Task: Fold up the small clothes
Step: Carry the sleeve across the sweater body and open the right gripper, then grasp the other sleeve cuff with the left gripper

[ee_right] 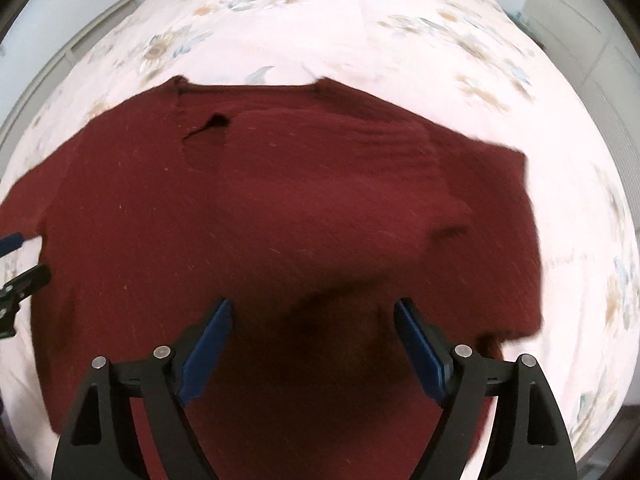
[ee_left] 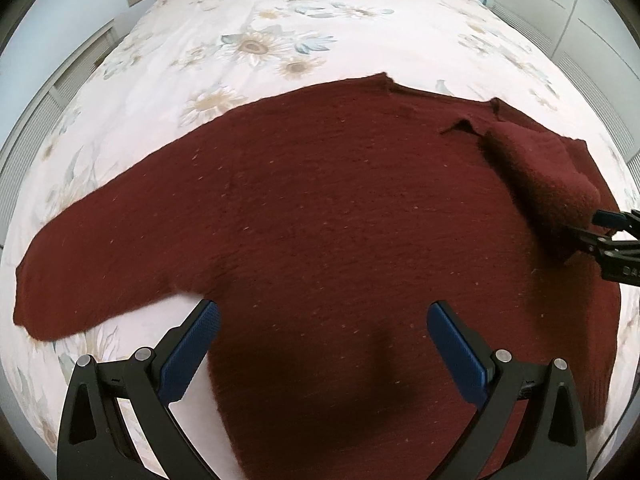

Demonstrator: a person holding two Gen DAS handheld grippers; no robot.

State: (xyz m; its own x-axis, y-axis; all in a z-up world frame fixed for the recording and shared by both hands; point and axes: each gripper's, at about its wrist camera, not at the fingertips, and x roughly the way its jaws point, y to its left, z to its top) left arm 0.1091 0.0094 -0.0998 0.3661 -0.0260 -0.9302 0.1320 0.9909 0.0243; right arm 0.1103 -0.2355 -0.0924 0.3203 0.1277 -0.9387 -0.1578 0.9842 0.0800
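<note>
A dark red knitted sweater (ee_left: 320, 208) lies spread flat on the flowered bedspread (ee_left: 280, 20), its right sleeve (ee_right: 340, 168) folded across the chest and its left sleeve (ee_left: 100, 240) stretched outward. Above it, the left gripper (ee_left: 323, 316) and right gripper (ee_right: 313, 312) both gape wide, gripping nothing.

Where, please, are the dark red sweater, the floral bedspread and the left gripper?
dark red sweater (ee_left: 340, 208): left wrist view, chest panel.
floral bedspread (ee_left: 280, 20): left wrist view, bare upper part.
left gripper (ee_left: 324, 344): left wrist view, midway between fingertips.
</note>
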